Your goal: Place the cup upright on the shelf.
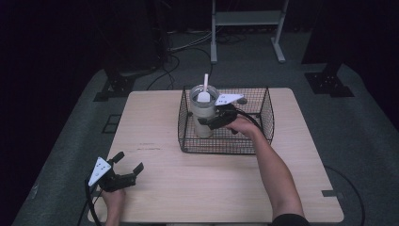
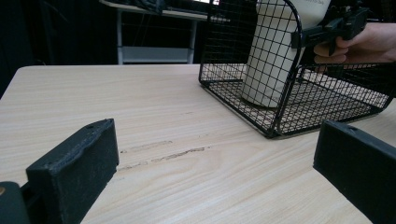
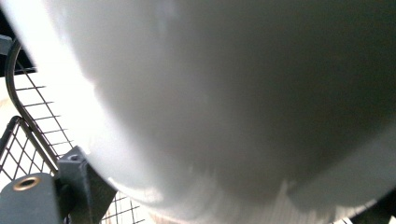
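my left gripper [image 1: 127,165] low at near-left corner of the table [image 1: 188,179], jaws wide, nothing between them, farther out my right gripper [image 1: 211,120] clamped on the white tumbler [image 1: 202,113], tumbler upright in the wire basket [image 1: 263,113], straw [image 1: 205,81] up top

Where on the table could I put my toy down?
The table is bare between the left gripper and the basket, and along the near edge below the right arm. The strip left of the basket is free too. Inside the basket it's crowded: the cup and the right gripper fill its left side.
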A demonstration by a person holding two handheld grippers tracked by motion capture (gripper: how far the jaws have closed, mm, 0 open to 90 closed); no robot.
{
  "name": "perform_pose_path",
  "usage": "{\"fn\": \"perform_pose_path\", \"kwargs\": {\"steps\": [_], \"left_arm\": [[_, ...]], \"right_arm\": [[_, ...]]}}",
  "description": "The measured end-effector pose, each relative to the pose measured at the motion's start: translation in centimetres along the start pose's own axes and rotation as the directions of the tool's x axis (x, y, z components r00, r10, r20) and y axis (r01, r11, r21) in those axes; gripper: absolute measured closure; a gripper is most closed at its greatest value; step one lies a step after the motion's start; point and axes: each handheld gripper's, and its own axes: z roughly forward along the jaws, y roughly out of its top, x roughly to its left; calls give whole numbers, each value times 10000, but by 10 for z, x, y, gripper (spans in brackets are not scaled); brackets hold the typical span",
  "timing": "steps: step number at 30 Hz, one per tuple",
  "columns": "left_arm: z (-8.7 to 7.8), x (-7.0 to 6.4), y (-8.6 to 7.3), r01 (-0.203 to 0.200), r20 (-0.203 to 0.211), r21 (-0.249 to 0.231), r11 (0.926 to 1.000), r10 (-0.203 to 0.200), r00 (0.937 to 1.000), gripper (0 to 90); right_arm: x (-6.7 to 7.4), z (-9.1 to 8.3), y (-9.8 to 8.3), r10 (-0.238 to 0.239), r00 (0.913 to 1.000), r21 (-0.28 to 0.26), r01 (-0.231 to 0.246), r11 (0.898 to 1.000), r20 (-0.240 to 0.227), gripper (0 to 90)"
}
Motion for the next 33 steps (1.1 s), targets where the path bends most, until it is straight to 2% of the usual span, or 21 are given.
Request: {"fn": "perform_pose_path", "kwargs": {"steps": [10,20,33], "left_arm": [[0,0,0,-35,9,13,10000,34,10000,0],[0,-1,0,-83,-2,54,10000,83,10000,0],[0,-1,0,-133,-7,106,9999,133,9999,0]], "right_arm": [[0,-7,0,-81,10000,272,80,9996,16,85],[0,-17,1,-97,9999,263,95,9996,77,90],[4,-32,7,114,9998,323,-119,9994,157,90]]}}
